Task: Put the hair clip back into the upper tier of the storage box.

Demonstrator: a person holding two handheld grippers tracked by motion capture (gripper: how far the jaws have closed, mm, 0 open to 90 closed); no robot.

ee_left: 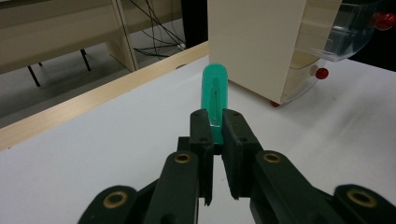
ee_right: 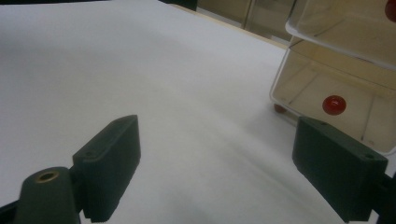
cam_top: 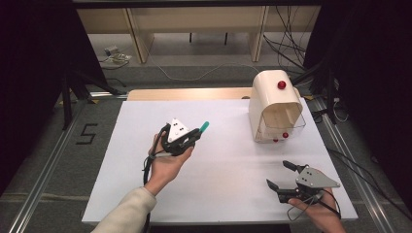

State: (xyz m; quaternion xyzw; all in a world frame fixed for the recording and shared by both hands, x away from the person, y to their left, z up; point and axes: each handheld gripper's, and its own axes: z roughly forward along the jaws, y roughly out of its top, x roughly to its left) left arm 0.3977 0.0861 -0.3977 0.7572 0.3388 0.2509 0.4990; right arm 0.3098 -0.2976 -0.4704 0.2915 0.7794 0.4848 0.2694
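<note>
Gripping green tube (ee_left: 215, 95), cream cabinet (cam_top: 273, 102) ahead, apart

Even, soft light falls from above on the white table (cam_top: 218, 160), which reads bright and nearly shadowless in the high view, while the upper left and right corners sink into black. The right gripper view is dim and greyish, its near jaws soft-edged. The left gripper view is sharper at centre, blurring toward the bottom edge.

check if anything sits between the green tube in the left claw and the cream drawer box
Nothing visible does. The left claw is shut on the translucent green plastic tube, and only bare white table lies between it and the cream drawer box.
</note>
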